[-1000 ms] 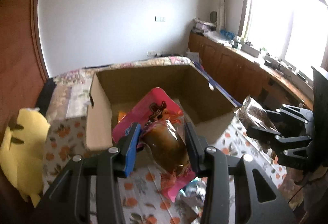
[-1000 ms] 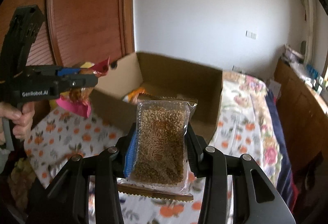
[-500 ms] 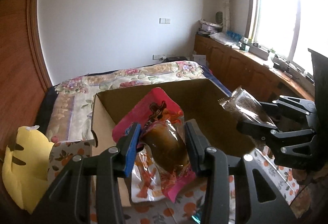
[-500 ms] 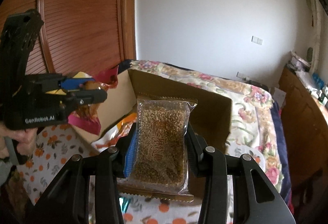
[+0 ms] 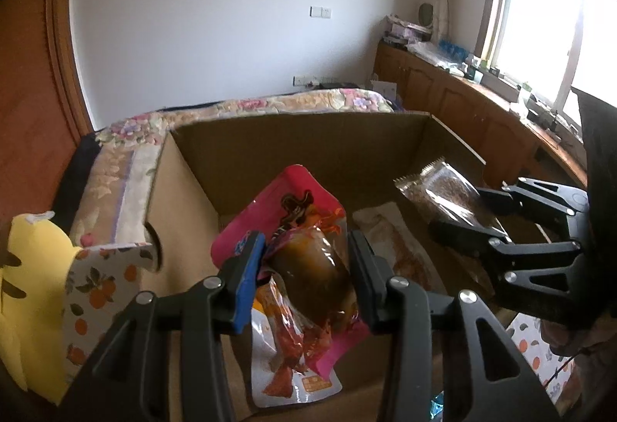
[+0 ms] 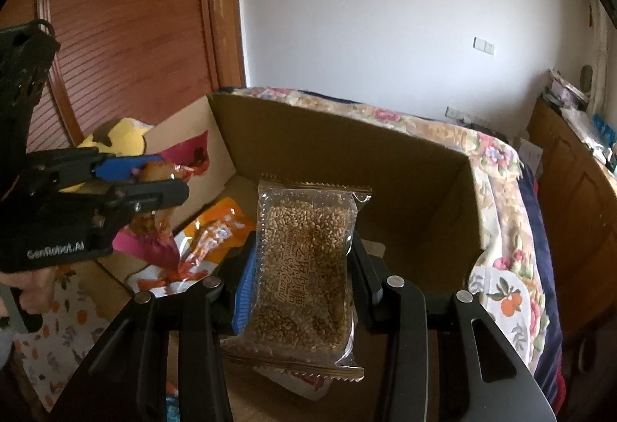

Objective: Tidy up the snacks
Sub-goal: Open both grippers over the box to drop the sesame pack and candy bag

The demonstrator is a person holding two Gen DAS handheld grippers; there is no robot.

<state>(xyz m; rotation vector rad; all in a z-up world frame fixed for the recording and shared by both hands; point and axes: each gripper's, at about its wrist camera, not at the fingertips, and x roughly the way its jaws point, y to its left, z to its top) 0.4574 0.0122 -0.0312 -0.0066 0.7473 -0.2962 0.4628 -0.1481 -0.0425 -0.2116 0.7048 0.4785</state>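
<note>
**Two snack packs held over the box**

A yellow soft toy (image 5: 27,287) is seen at the far left, beside the left wall of a brown cardboard box (image 5: 308,144). The box is set on a bed with a flowery cover (image 6: 497,167).

The left gripper (image 5: 304,267) is held over the near left corner of the box. A pink snack pack (image 5: 304,248) with a brown, see-through middle is squeezed between its jaws, so the jaws are closed on the pack. The pack is up in the air, tilted, above the box floor.

Two packs are lying flat on the box floor. An orange and white pack (image 5: 285,372) is seen by the near edge, under the pink one. A pale pack (image 5: 397,248) is seen nearer the middle.

The right gripper (image 6: 304,267) is held over the right side of the box. A clear pack of sesame candy (image 6: 304,267) is pinched between its jaws, standing up on its end. It is also in the air, above the box floor.

At the far right, wooden cupboards (image 5: 455,102) are seen under a bright window (image 5: 547,21).
</note>
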